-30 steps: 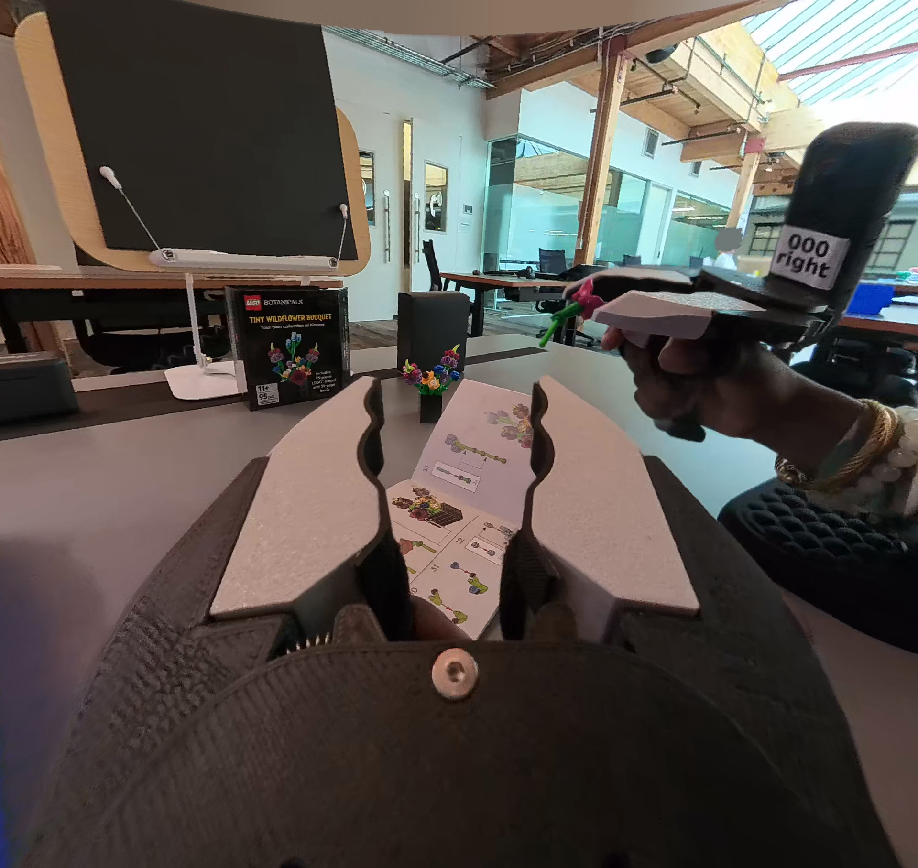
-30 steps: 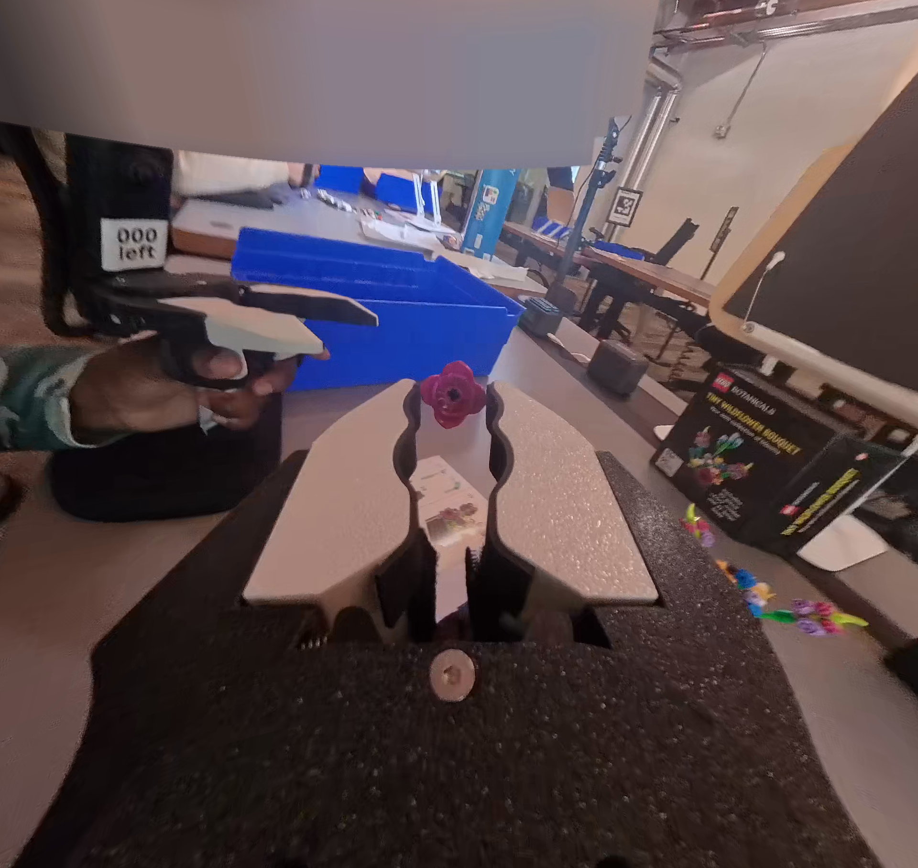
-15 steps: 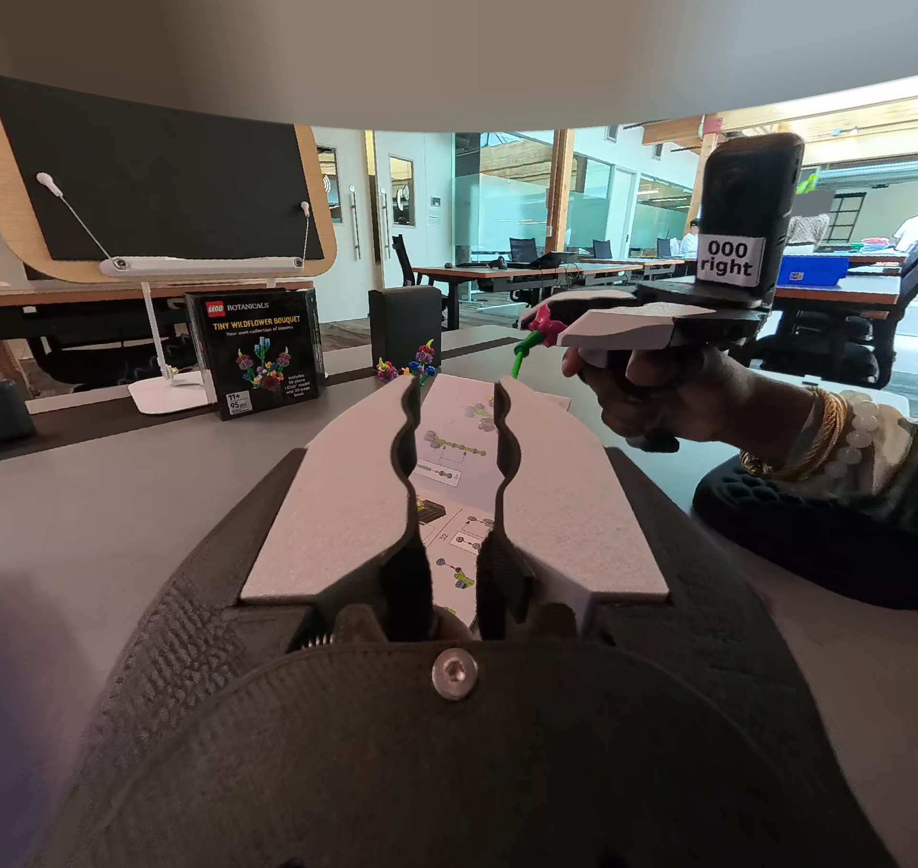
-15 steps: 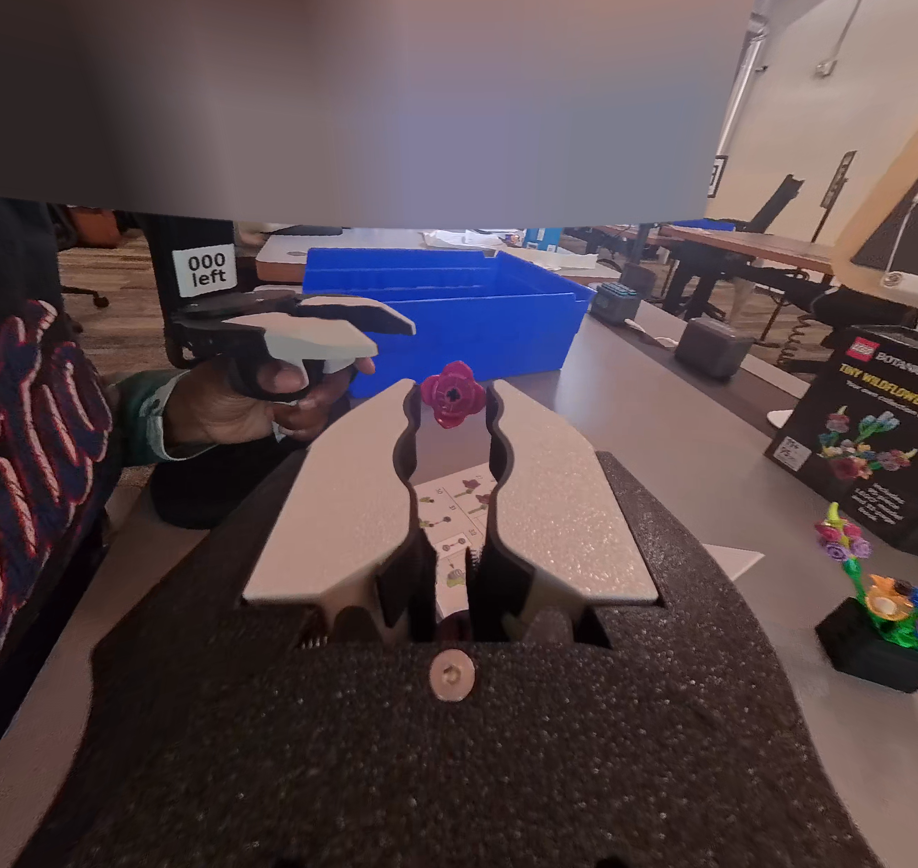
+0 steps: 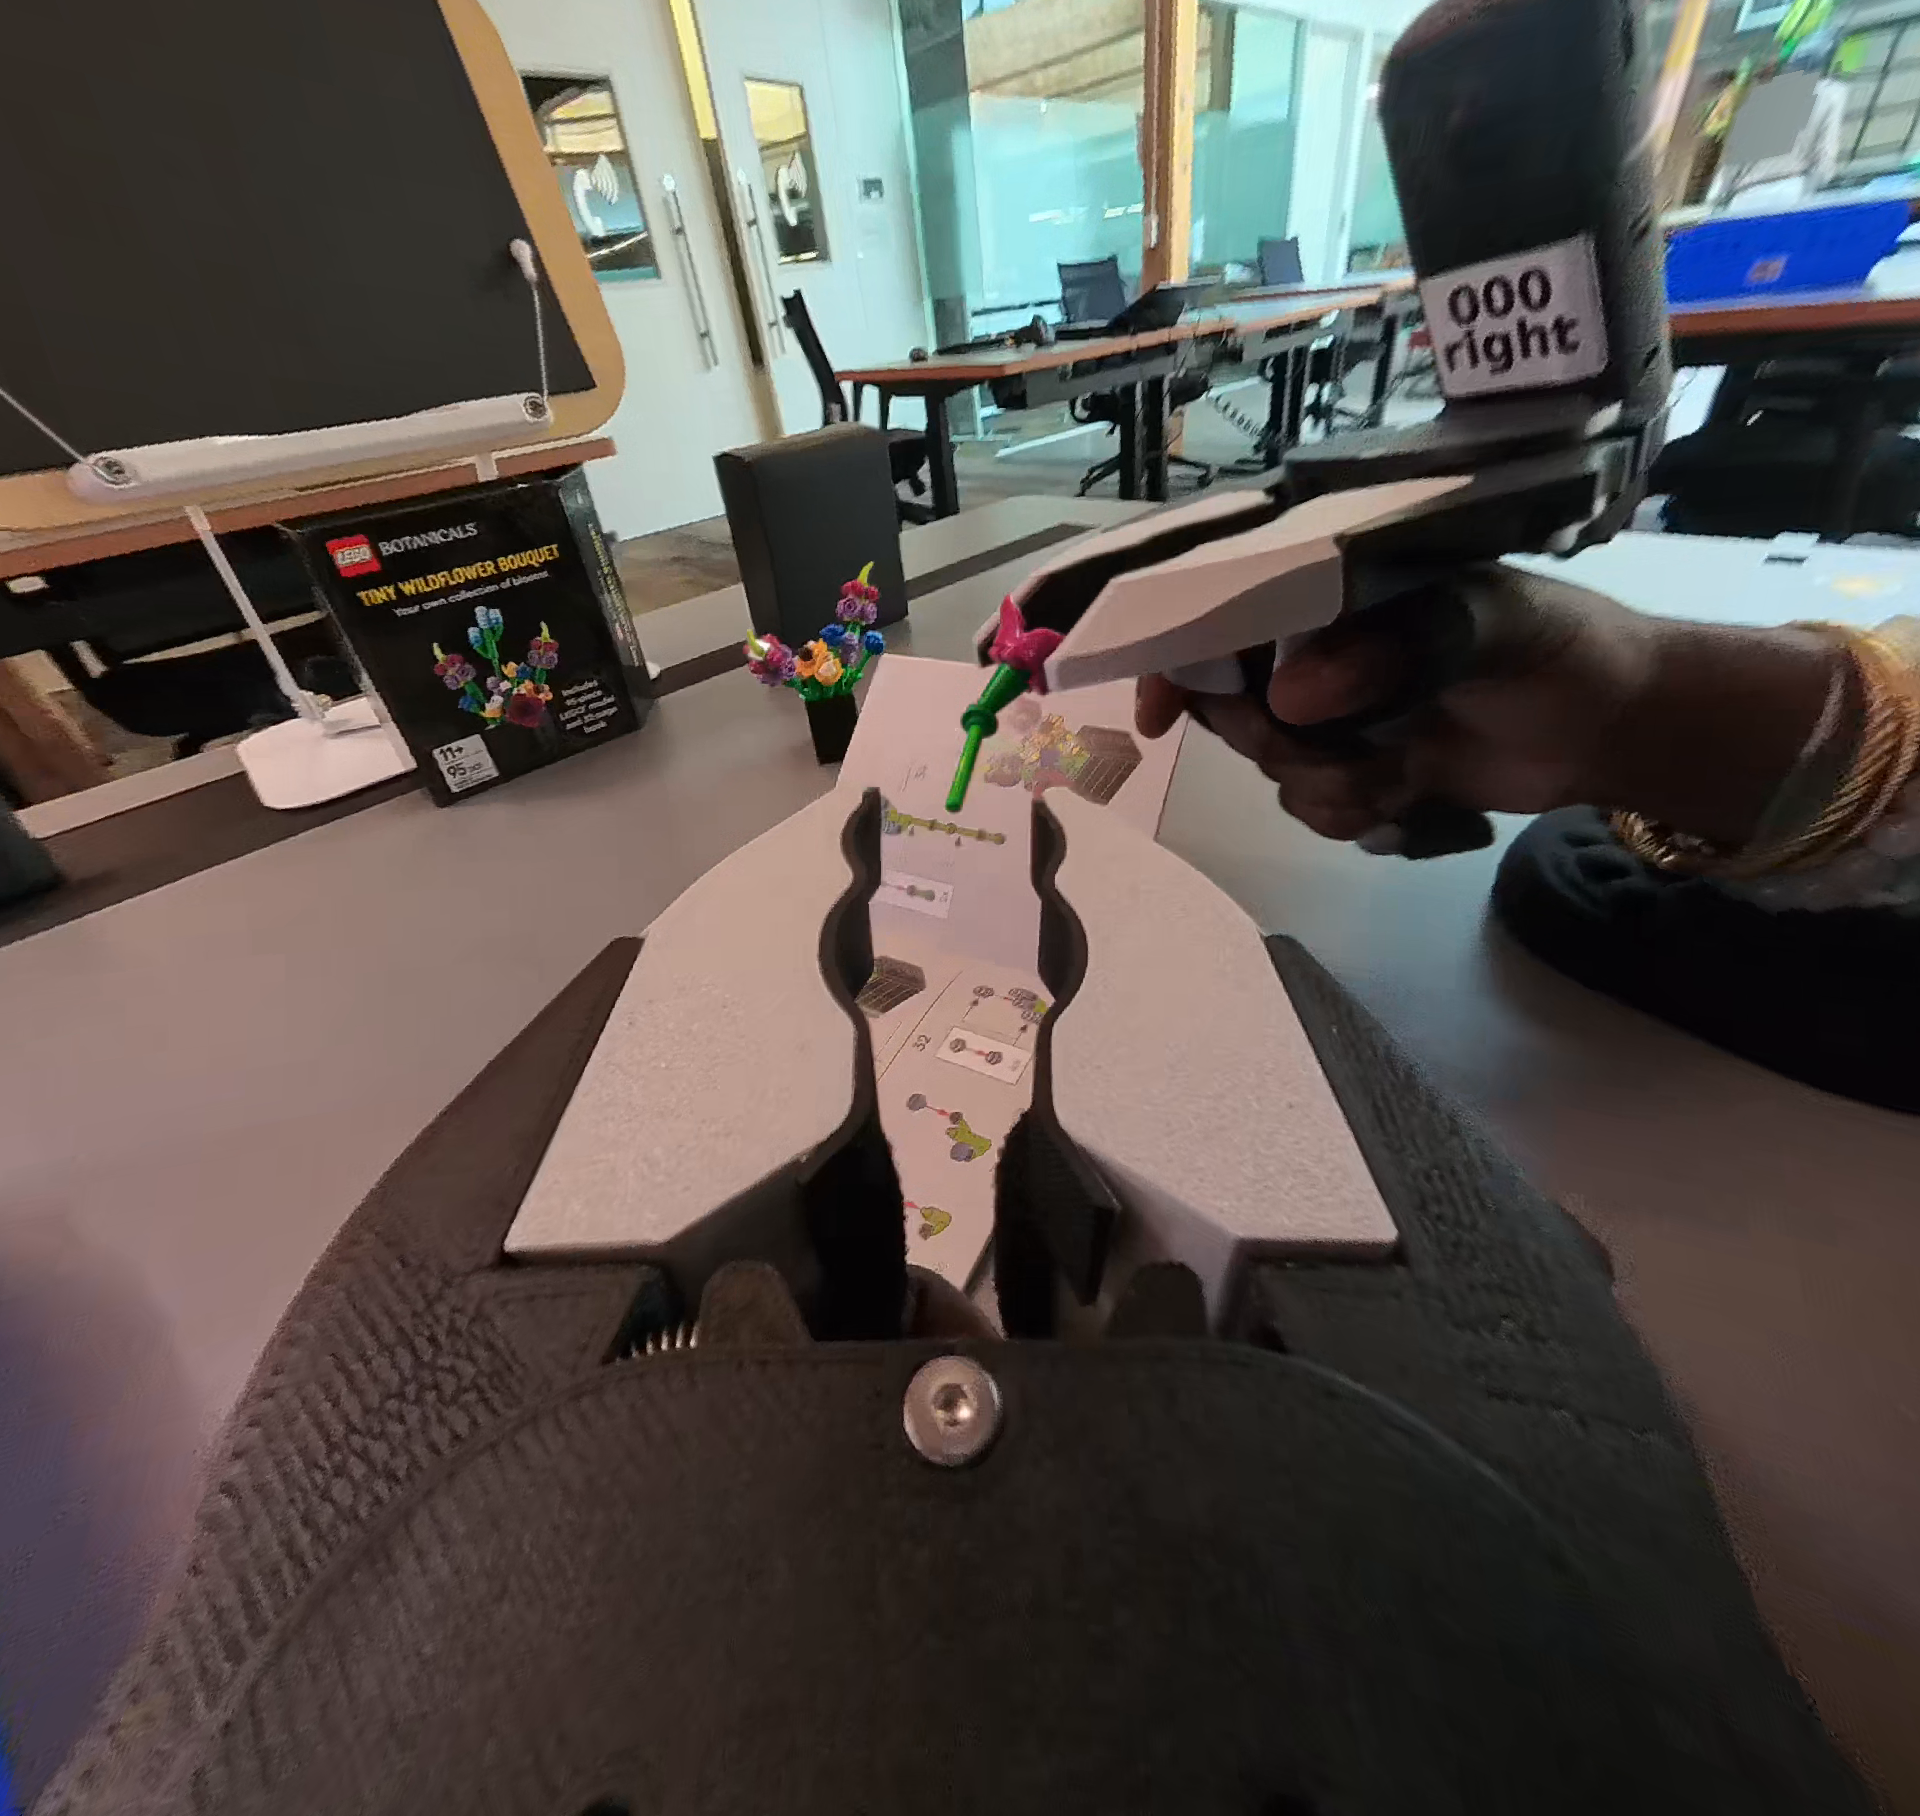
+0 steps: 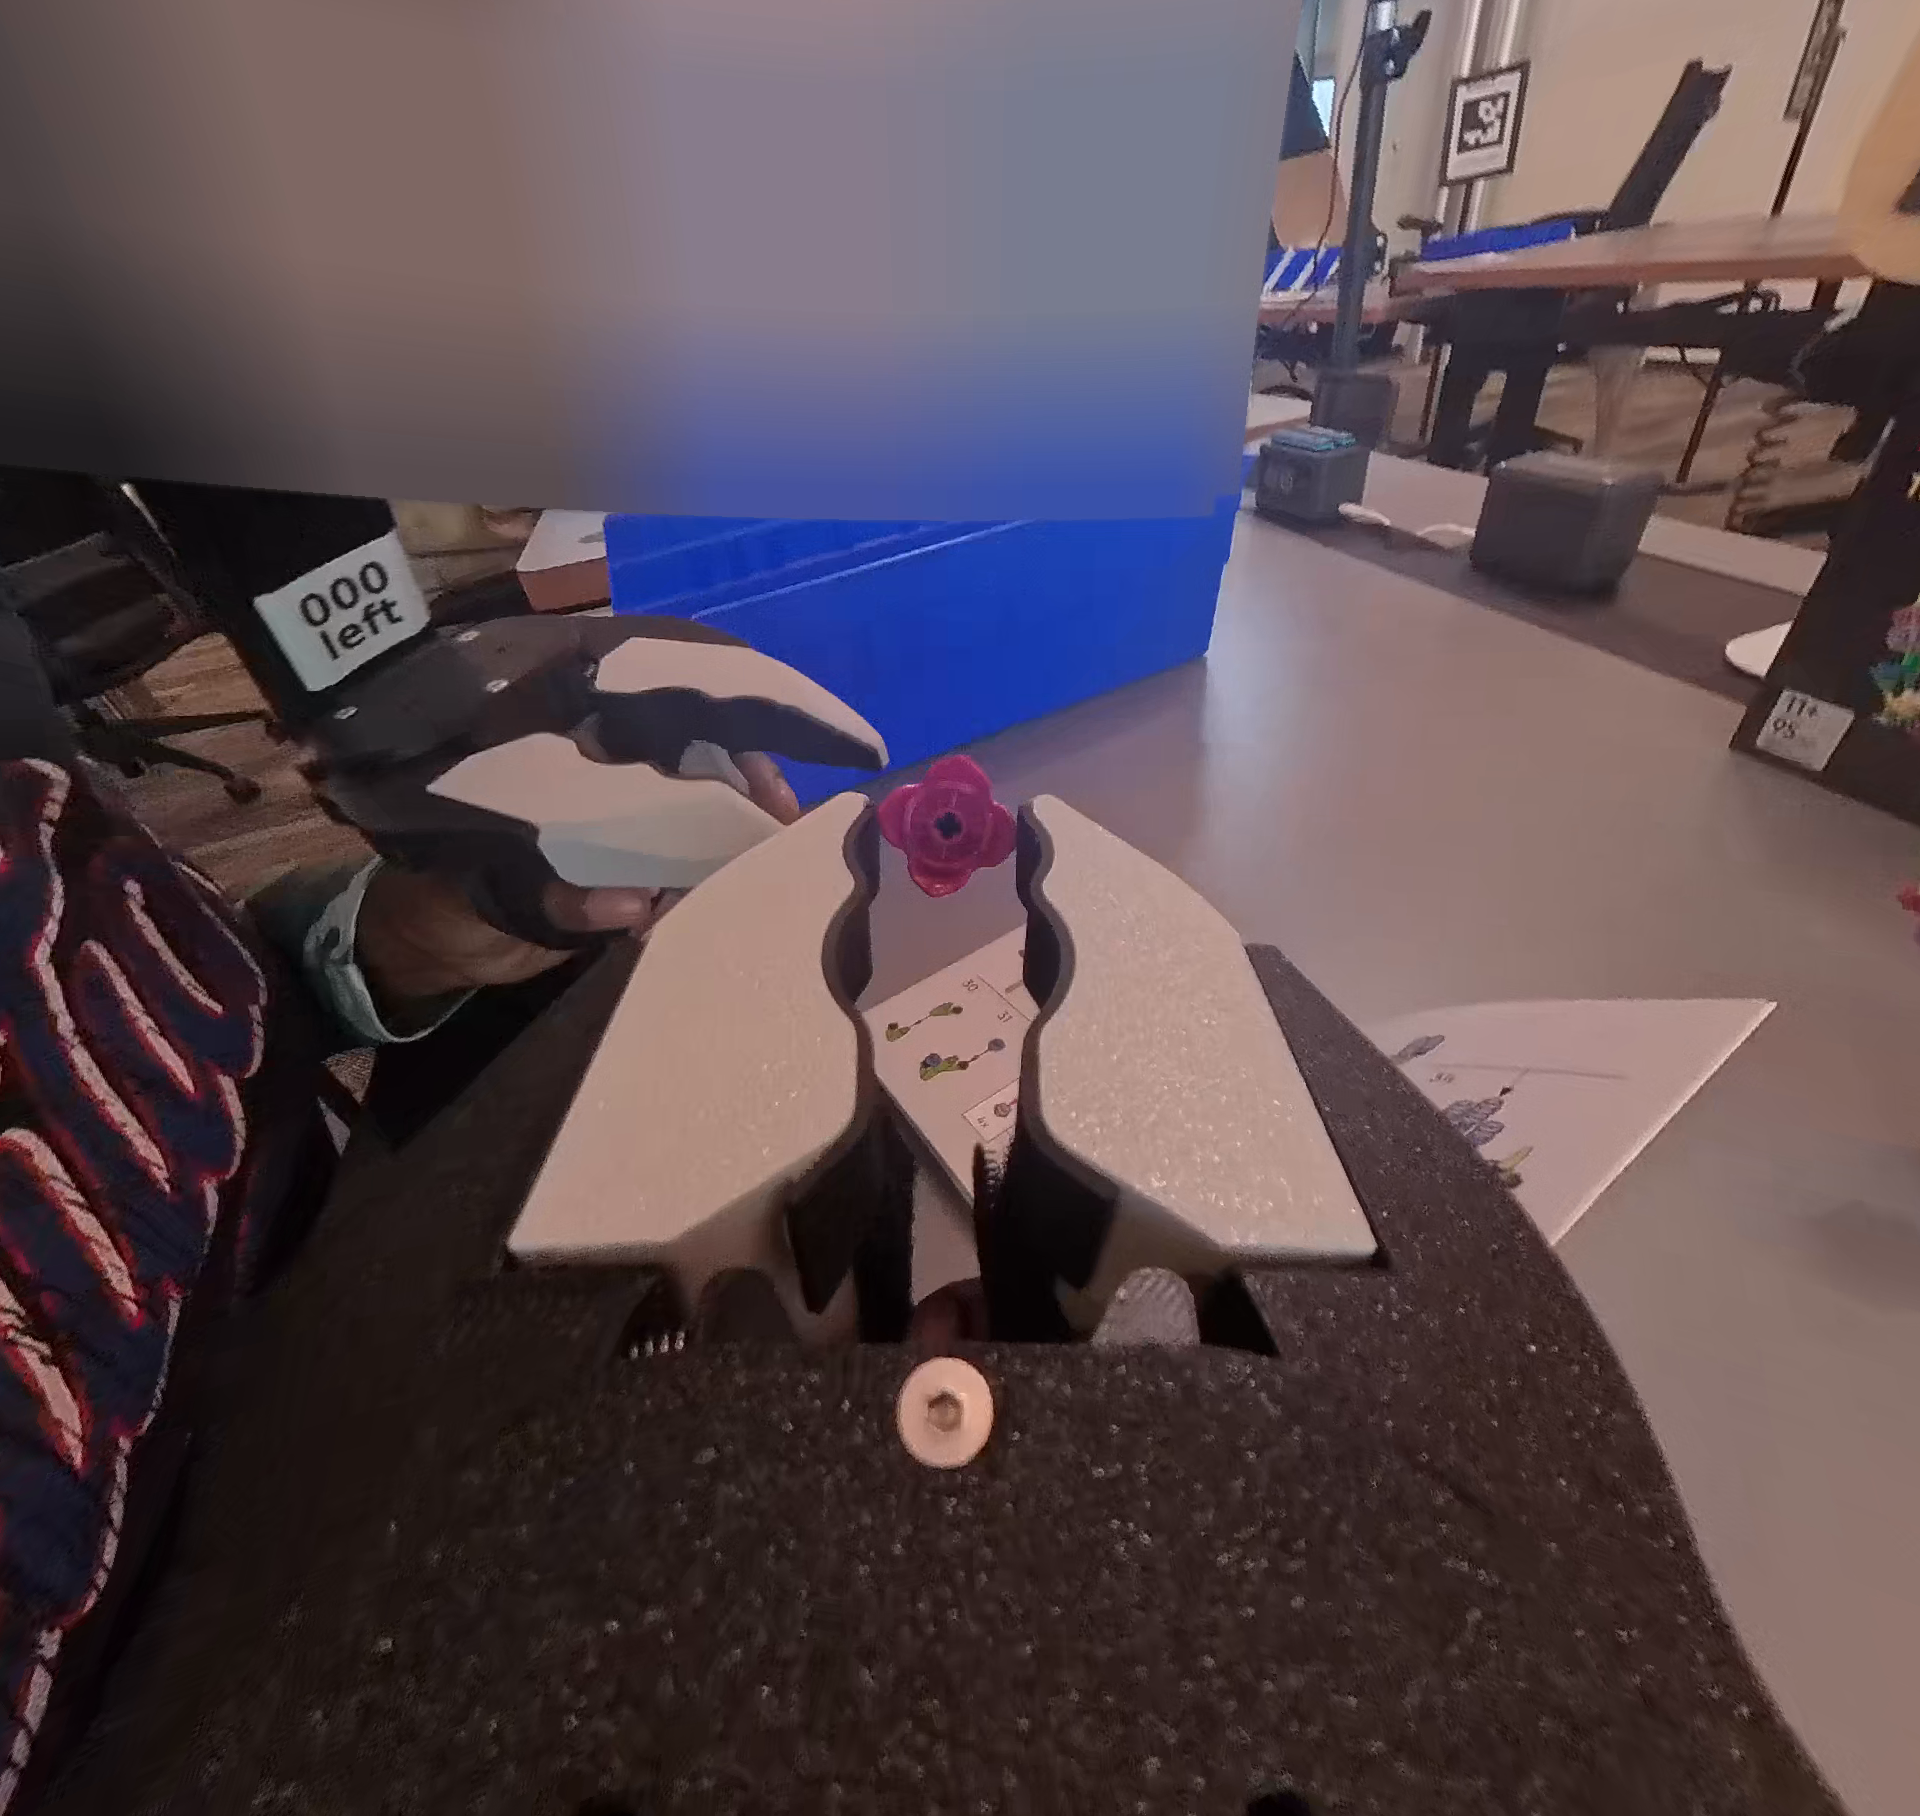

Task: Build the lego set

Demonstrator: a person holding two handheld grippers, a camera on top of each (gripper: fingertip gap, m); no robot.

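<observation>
My right gripper (image 6: 945, 816) is shut on a magenta lego flower (image 6: 945, 828), gripped at its head. In the left wrist view the right gripper (image 5: 1023, 644) holds the flower tilted, with its green stem (image 5: 979, 722) pointing down-left. The stem's tip hangs just beyond the fingertips of my left gripper (image 5: 951, 816), which is open and empty. The left gripper also shows in the right wrist view (image 6: 831, 790), jaws apart. The open instruction booklet (image 5: 1101, 727) lies on the grey table under both. A small built lego bouquet in a black pot (image 5: 831, 660) stands behind it.
The black lego set box (image 5: 488, 644) and a white lamp stand (image 5: 312, 748) are at the back left. A black box (image 5: 810, 519) stands behind the bouquet. A blue bin (image 6: 914, 623) sits past the left gripper. A black padded rest (image 5: 1704, 935) lies at the right. The grippers are tip to tip, or close to it.
The right gripper has brought the flower closer and lower, stem tip now at my left fingertips. My left jaws have narrowed from wide open but stay apart.
</observation>
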